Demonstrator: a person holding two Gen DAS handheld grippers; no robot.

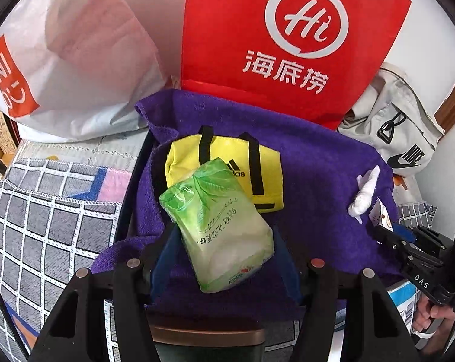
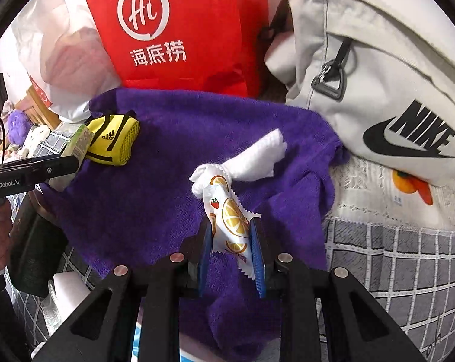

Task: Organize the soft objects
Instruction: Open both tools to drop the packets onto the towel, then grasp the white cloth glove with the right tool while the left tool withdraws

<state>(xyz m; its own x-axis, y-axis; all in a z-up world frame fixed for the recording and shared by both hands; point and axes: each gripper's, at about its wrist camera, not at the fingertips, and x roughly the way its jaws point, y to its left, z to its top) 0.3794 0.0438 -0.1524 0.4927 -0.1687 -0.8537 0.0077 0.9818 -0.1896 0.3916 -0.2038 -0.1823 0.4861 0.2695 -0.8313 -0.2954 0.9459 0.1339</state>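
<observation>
Over the purple towel, between the blue pads of the left gripper, sat a green tissue pack, clamped across its lower half at a moderately wide opening, its far end leaning out over a yellow Adidas pouch. Looked light and squashy: film wrapper over loose paper, likely to dent under pressure and slide if pinched at a corner. Best taken across the middle of the short width, where the stack gives firm backing.

Beside it, in the right gripper, hung a small orange-print snack sachet, pinched by narrow-set jaws near its lower end, its crimped edge sticking out past one pad. Seemed nearly weightless, glossy and slippery; better held on the filled body than on the flat seal. Just past its tip lay a twisted white paper wad on the towel, whether touching the sachet could not be told.

Behind the towel stood a red Haidilao bag, a white Uniqlo bag and a pale Nike backpack, all on a checked bedcover.
</observation>
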